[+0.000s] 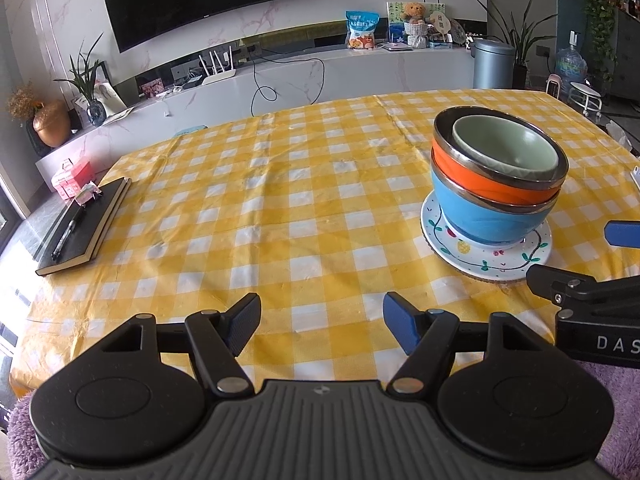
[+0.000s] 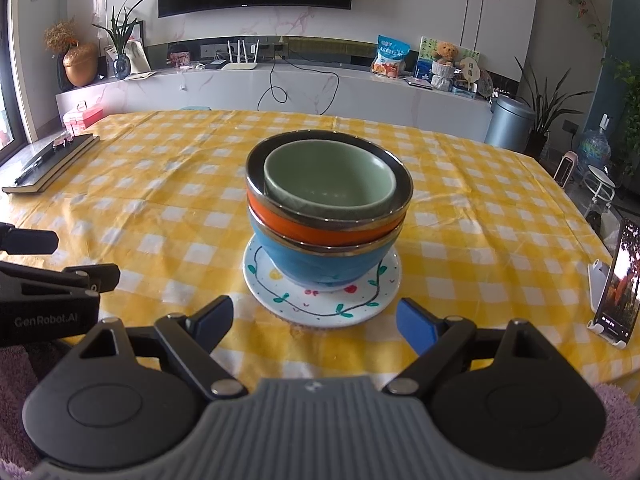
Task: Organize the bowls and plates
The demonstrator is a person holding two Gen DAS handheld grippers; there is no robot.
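Observation:
A stack stands on the yellow checked tablecloth (image 2: 160, 208): a white painted plate (image 2: 320, 308) at the bottom, a blue bowl (image 2: 320, 260) on it, an orange bowl (image 2: 320, 228) nested in that, and a green bowl (image 2: 328, 180) inside on top. The same plate (image 1: 488, 256), blue bowl (image 1: 480, 212), orange bowl (image 1: 480, 176) and green bowl (image 1: 508, 148) show at the right of the left wrist view. My right gripper (image 2: 314, 326) is open and empty, just in front of the plate. My left gripper (image 1: 322, 326) is open and empty, to the left of the stack.
A black notebook with a pen (image 1: 80, 228) lies at the table's left edge. A phone on a stand (image 2: 618, 288) is at the right edge. A pink box (image 1: 72, 178) sits beyond the notebook. A TV cabinet runs behind the table.

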